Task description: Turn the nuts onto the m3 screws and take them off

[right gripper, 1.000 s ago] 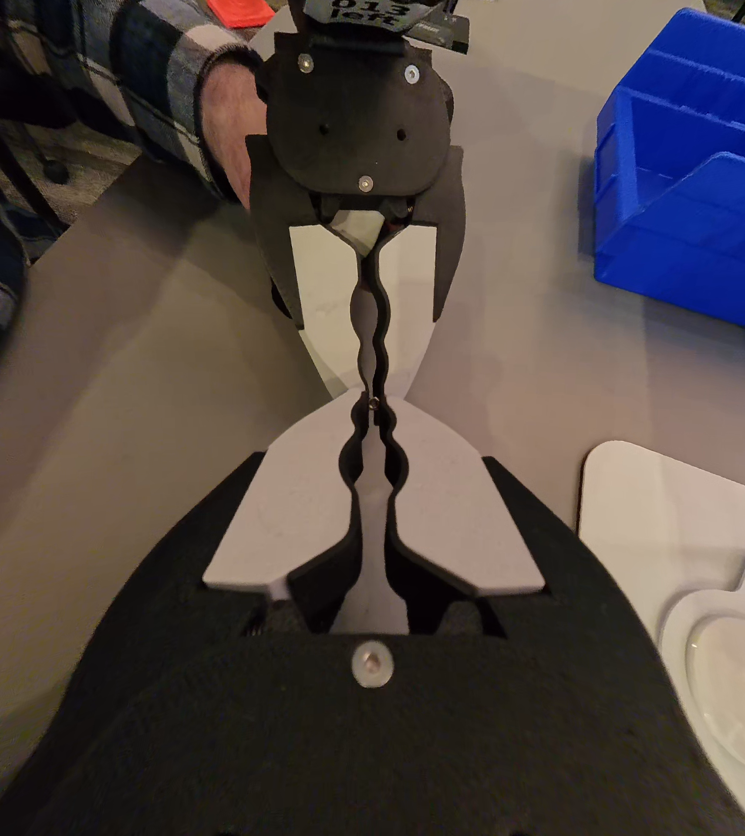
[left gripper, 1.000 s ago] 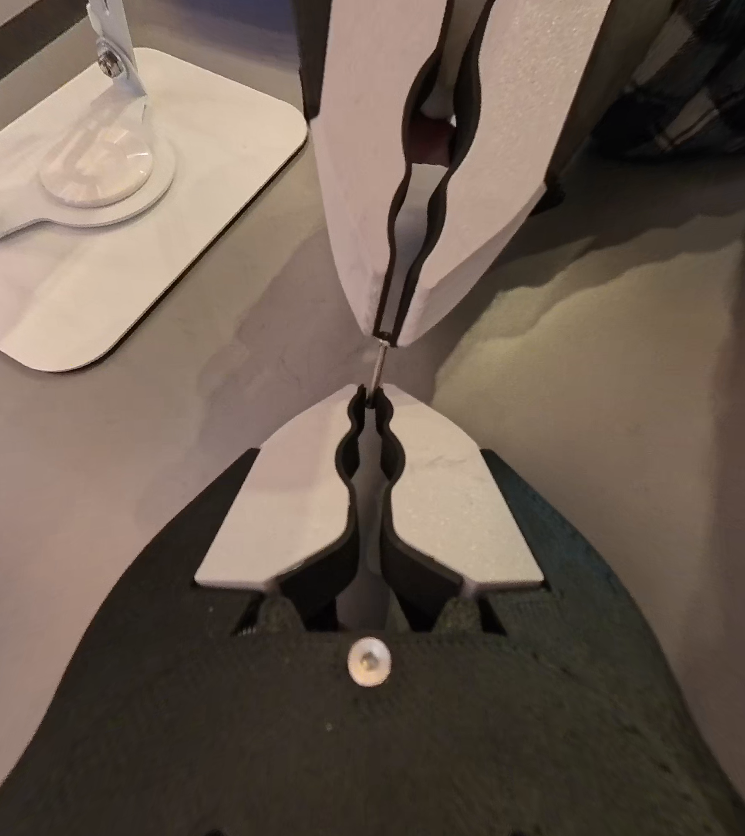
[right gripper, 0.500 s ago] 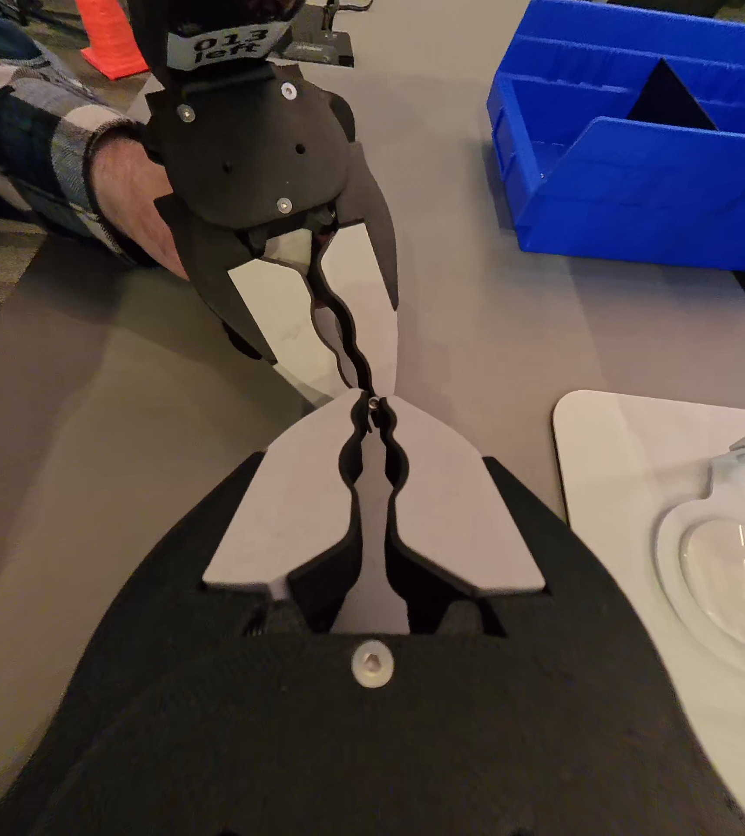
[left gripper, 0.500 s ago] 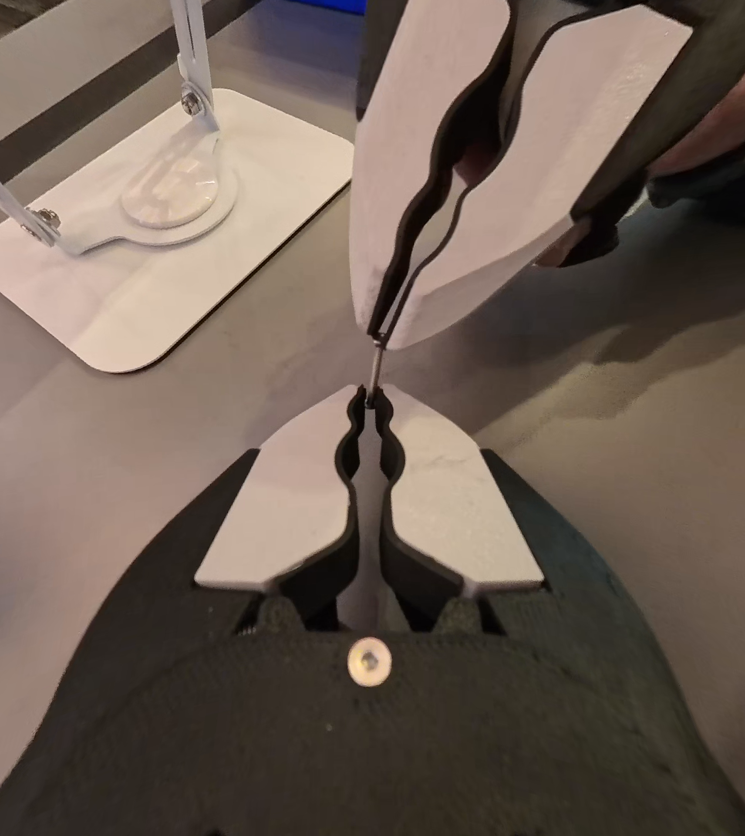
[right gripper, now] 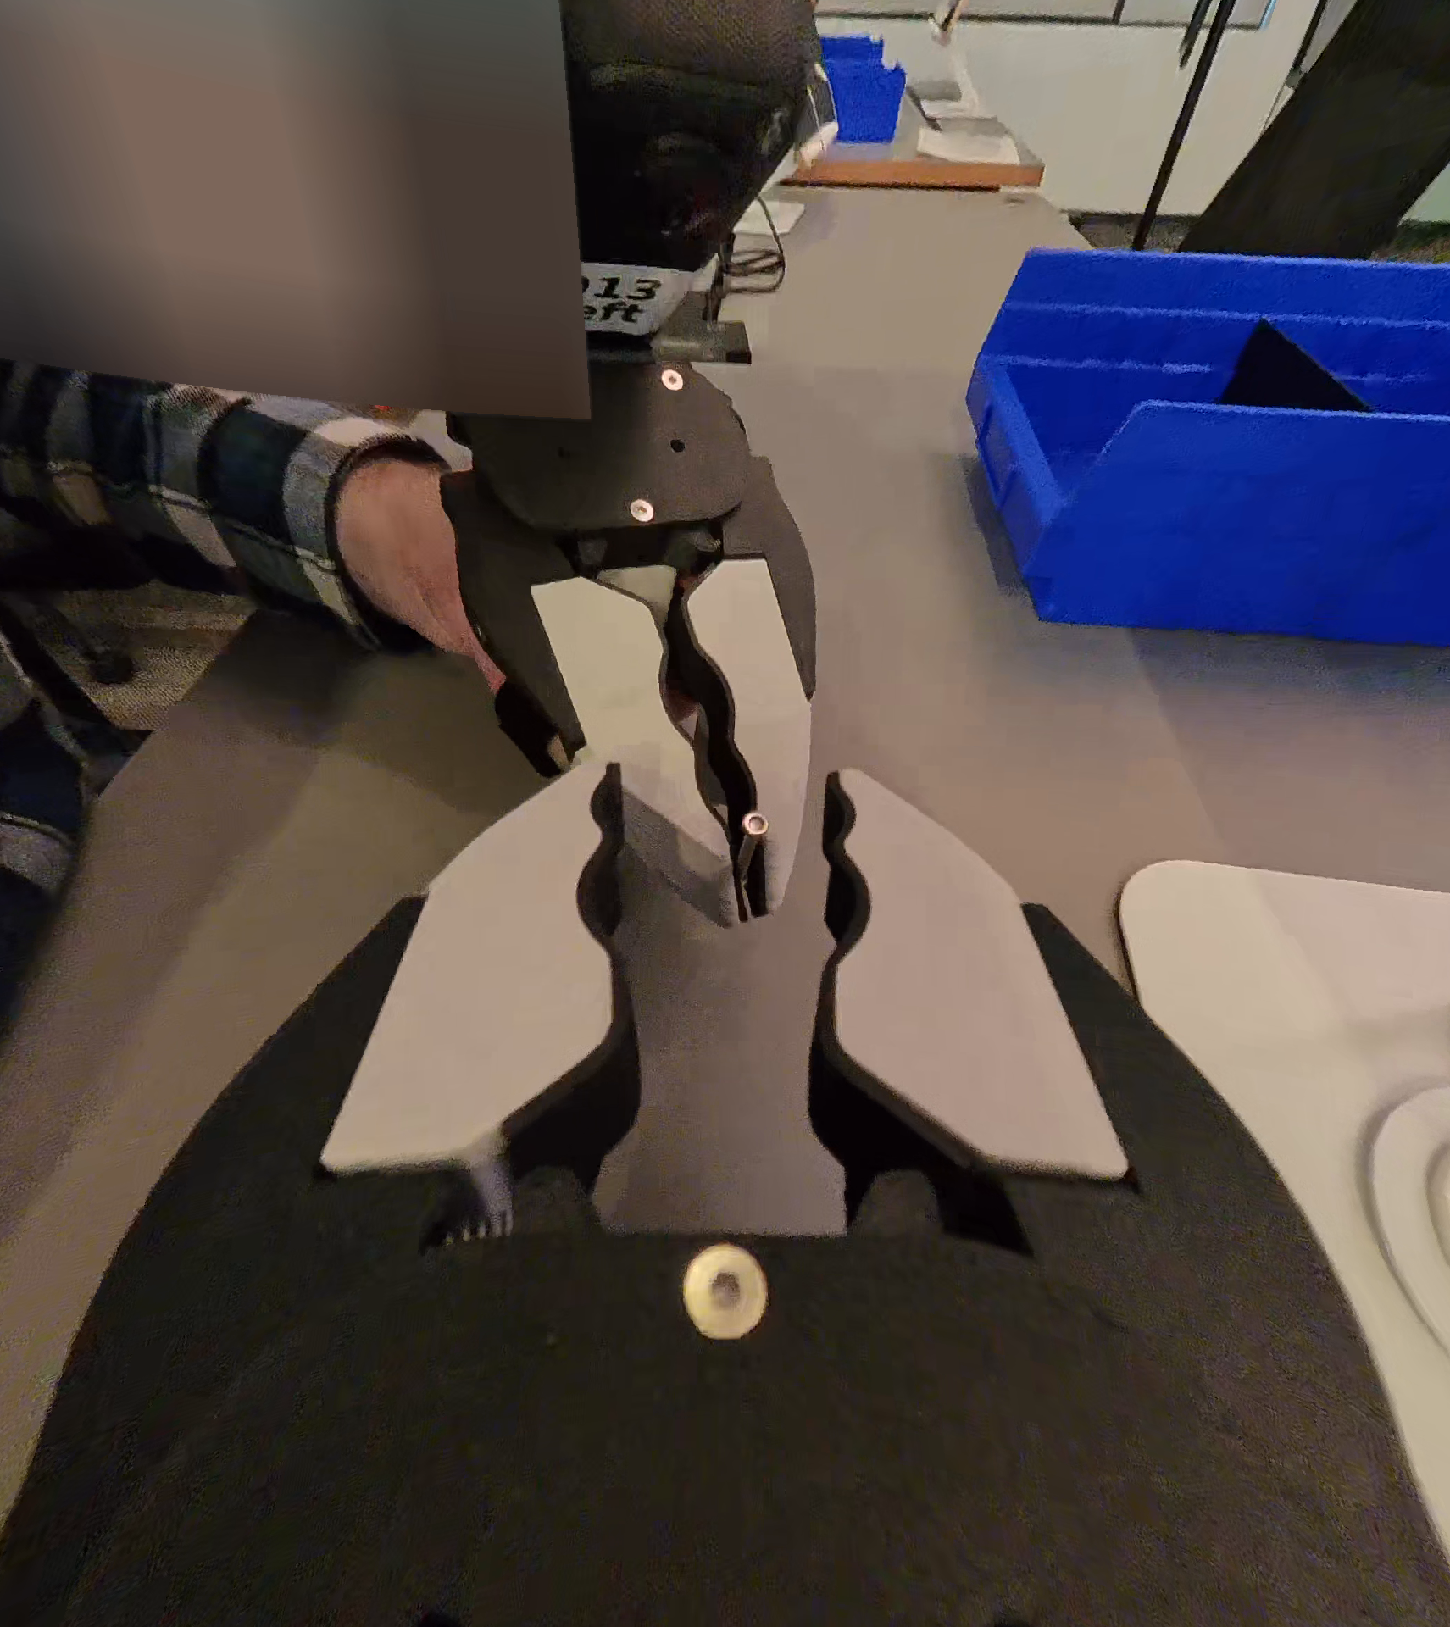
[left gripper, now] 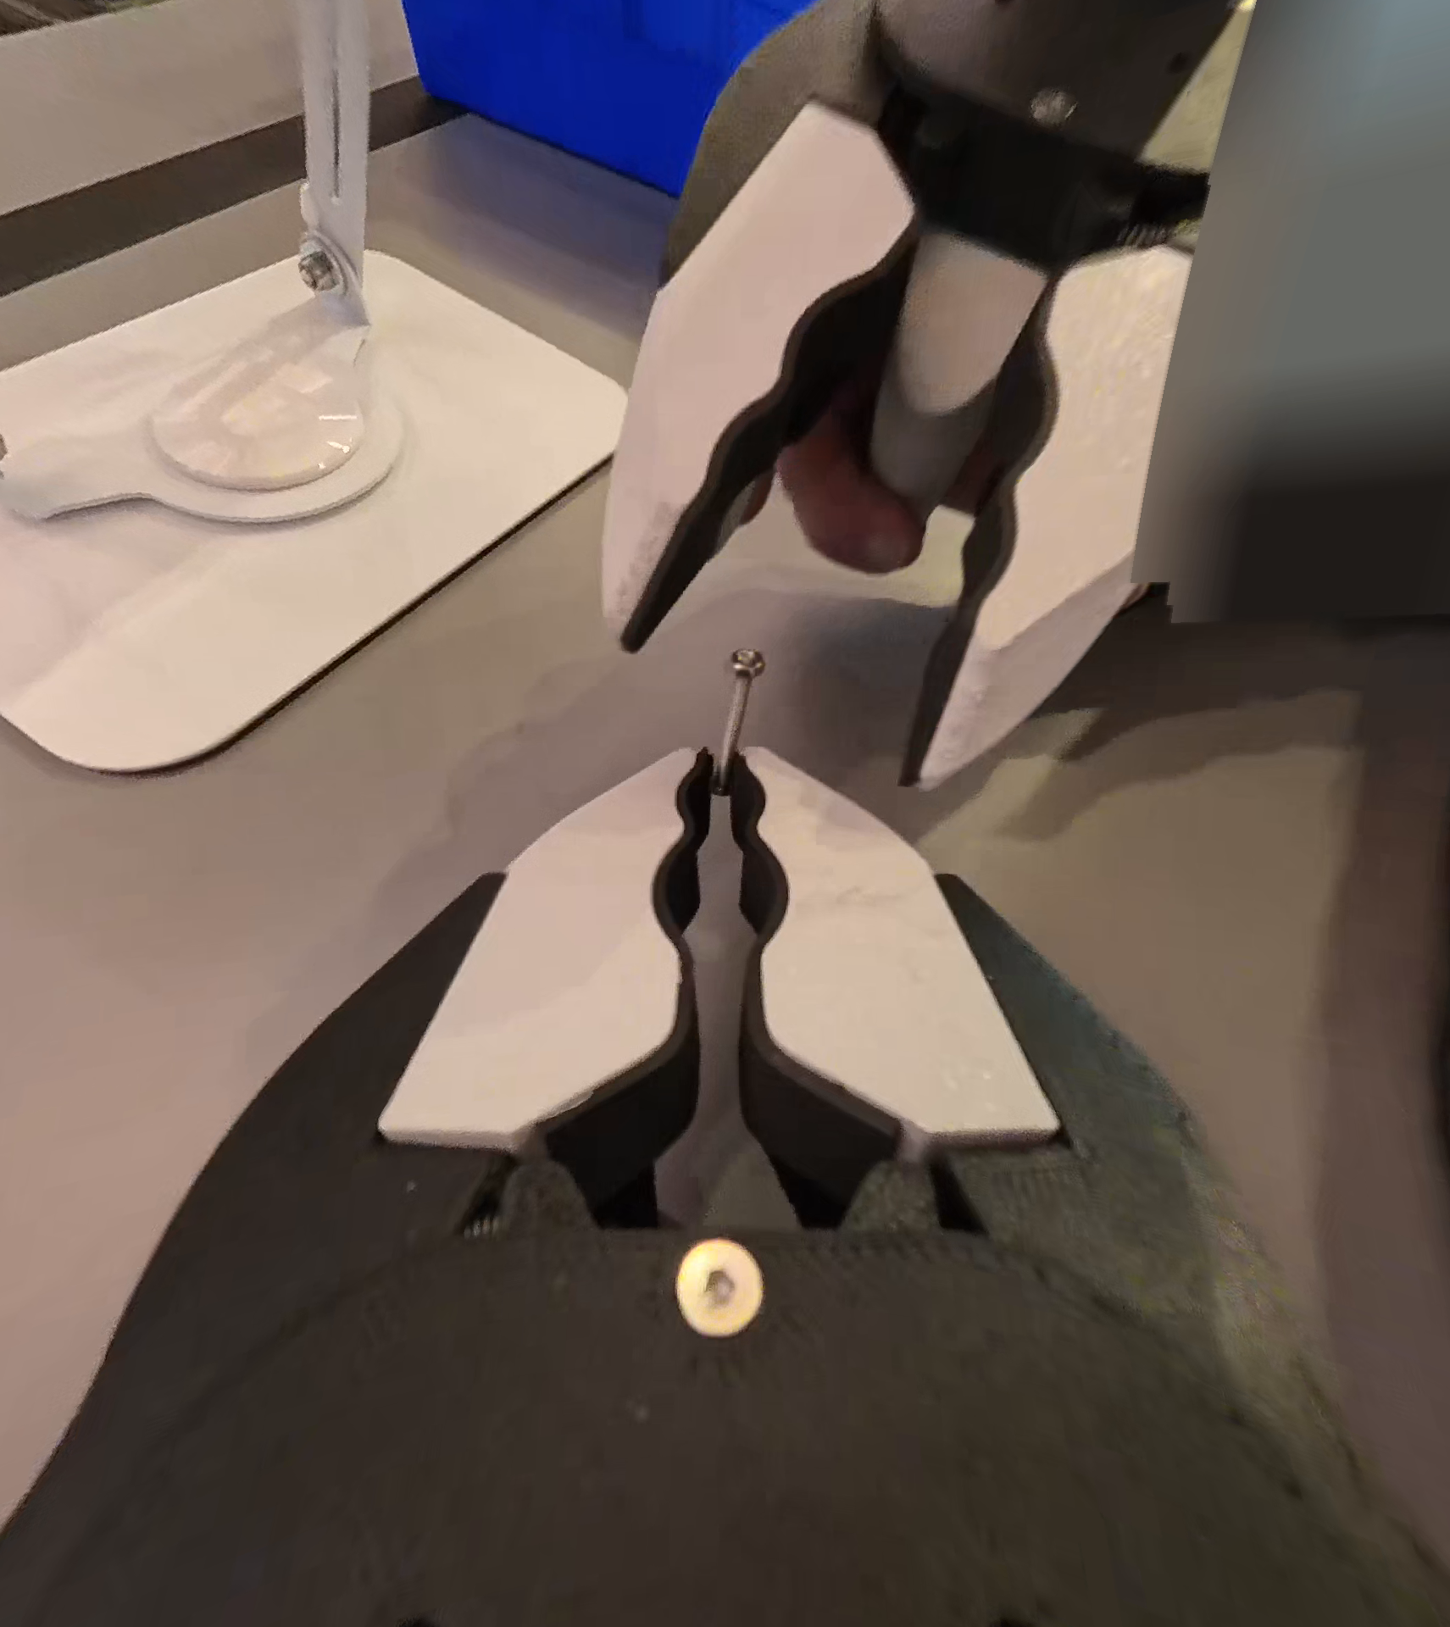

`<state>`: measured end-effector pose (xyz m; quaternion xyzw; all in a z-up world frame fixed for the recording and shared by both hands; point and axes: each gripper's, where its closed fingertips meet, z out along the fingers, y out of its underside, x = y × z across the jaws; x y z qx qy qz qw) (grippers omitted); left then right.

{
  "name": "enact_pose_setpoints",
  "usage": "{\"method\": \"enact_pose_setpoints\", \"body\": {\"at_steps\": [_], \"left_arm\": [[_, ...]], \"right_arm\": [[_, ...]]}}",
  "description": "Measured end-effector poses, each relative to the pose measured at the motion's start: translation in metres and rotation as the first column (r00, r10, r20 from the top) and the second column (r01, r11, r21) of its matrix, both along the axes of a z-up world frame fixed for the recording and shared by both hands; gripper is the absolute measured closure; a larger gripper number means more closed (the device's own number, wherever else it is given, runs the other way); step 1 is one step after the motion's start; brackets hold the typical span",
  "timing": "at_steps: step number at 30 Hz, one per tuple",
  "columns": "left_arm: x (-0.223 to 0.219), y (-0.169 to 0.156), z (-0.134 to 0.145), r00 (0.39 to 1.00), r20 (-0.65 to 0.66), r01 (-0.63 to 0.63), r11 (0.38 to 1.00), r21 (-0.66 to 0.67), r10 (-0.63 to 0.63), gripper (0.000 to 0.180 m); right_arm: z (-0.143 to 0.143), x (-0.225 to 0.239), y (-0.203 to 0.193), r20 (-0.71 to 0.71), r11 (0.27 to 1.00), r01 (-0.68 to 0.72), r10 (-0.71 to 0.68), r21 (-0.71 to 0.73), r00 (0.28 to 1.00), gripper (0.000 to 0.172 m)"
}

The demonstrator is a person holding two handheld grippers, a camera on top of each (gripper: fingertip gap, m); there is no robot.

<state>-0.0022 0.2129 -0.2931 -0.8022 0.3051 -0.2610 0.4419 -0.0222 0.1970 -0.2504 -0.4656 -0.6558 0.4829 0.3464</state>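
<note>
Left wrist view: left jaws pinch screw (left gripper: pixel 739 713); right jaws spread wide.

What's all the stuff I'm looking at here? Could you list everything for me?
Screw: one, silver, pinched at the left gripper's fingertips, head pointing at the right gripper.
Table: one, grey, under everything.
Base plate: one, white, on the table, carrying a round lens in a white frame on thin arms.
Bin: one, blue, on the table beyond the plate.
Sleeve: one, plaid, behind the left gripper.
Hand: one, holding the left gripper.
Left gripper: fingers closed on the screw.
Right gripper: fingers open on either side of the screw, not touching it.
</note>
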Motion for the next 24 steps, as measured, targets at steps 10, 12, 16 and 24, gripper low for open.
{"method": "enact_pose_setpoints", "body": {"at_steps": [10, 12, 16, 24], "left_arm": [[0.006, 0.004, 0.024, 0.990, 0.138, 0.008, 1.000, -0.005, -0.008, 0.177], [0.006, 0.004, 0.025, 0.989, 0.145, 0.006, 1.000, -0.005, -0.006, 0.177], [0.005, 0.004, 0.028, 0.987, 0.160, 0.004, 1.000, -0.010, -0.002, 0.177], [0.007, 0.004, 0.033, 0.986, 0.165, 0.009, 1.000, -0.003, -0.008, 0.177]], "right_arm": [[0.013, -0.003, -0.018, -0.102, 0.986, -0.127, 0.116, -0.106, 0.988, 0.114], [0.015, -0.001, -0.017, -0.113, 0.986, -0.124, 0.112, -0.113, 0.987, 0.114], [0.016, 0.003, -0.014, -0.118, 0.987, -0.115, 0.102, -0.110, 0.988, 0.114], [0.026, 0.018, -0.002, -0.171, 0.992, -0.068, 0.049, -0.110, 0.984, 0.122]]}}
